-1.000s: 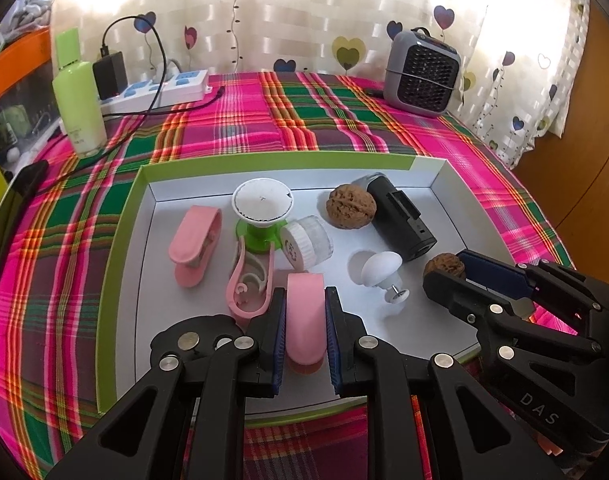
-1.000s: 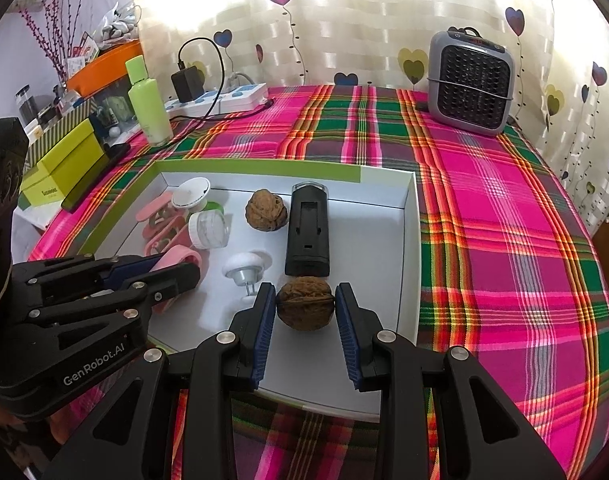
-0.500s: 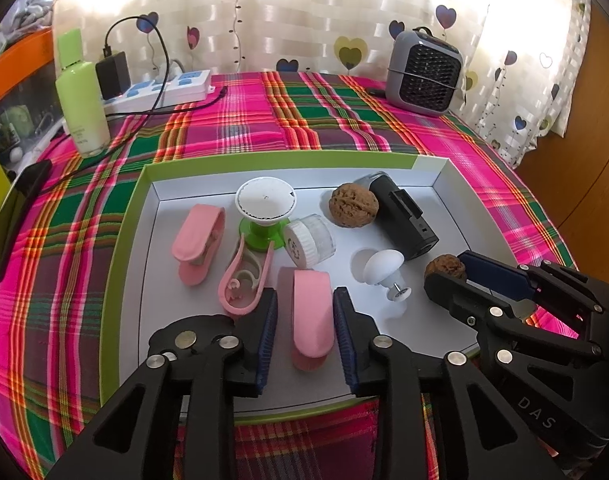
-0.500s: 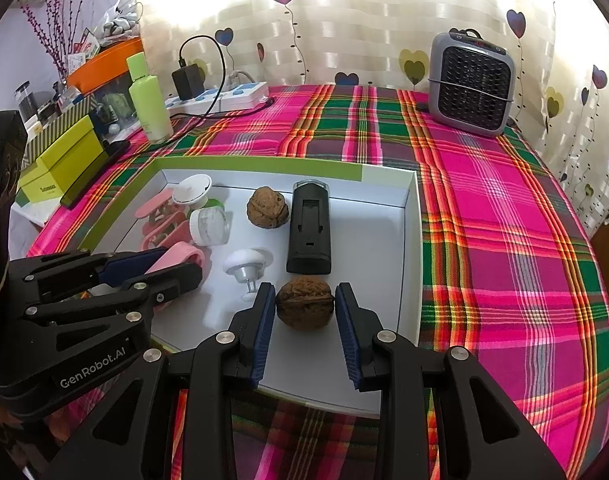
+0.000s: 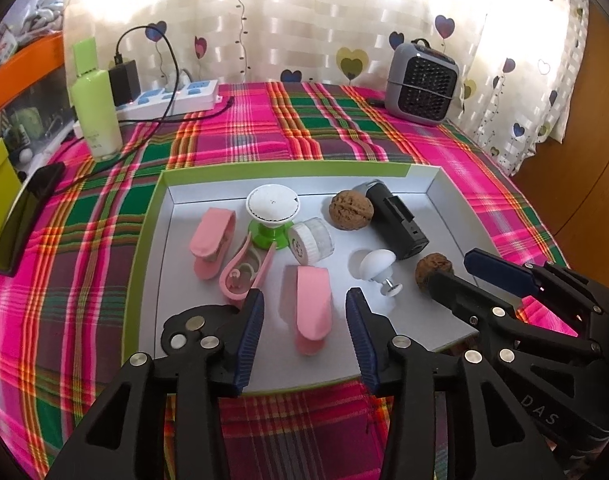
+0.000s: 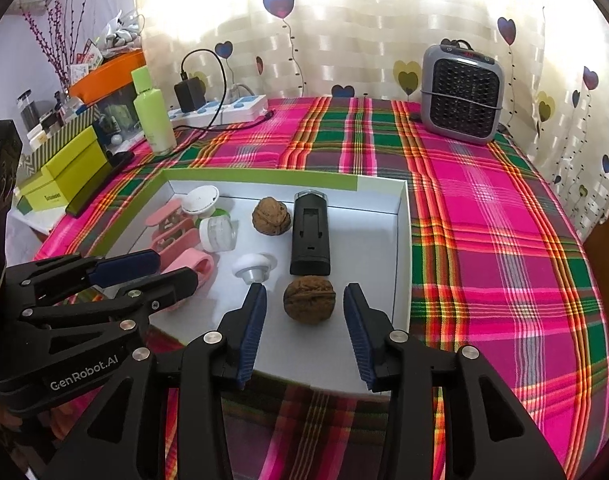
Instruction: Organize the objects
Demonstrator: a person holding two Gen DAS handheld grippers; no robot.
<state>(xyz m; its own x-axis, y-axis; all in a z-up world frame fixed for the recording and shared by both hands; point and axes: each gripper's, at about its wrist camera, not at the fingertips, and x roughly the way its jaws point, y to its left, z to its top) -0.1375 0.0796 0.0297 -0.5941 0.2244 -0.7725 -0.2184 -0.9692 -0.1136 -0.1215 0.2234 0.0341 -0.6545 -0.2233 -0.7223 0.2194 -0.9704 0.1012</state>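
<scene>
Left claw [image 5: 300, 312] just opened, ridged blue pads clear of smooth pink clip [image 5: 310, 312] lying btwn them in the tray [image 5: 444, 196]. Right claw [image 6: 304, 308] also opened; wrinkled round walnut [image 6: 309, 299] btwn pads, prob. untouched.

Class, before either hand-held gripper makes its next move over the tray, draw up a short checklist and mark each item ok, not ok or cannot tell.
1. Left hand-held gripper clear of the pink clip: ok, jaws have just been opening, gaps both sides.
2. Right hand-held gripper clear of the near walnut: ok, jaws have just been opening.
3. Both items resting on the tray: ok.
4. White knob clear of the right fingers: cannot tell.
5. Grippers apart: ok.
</scene>
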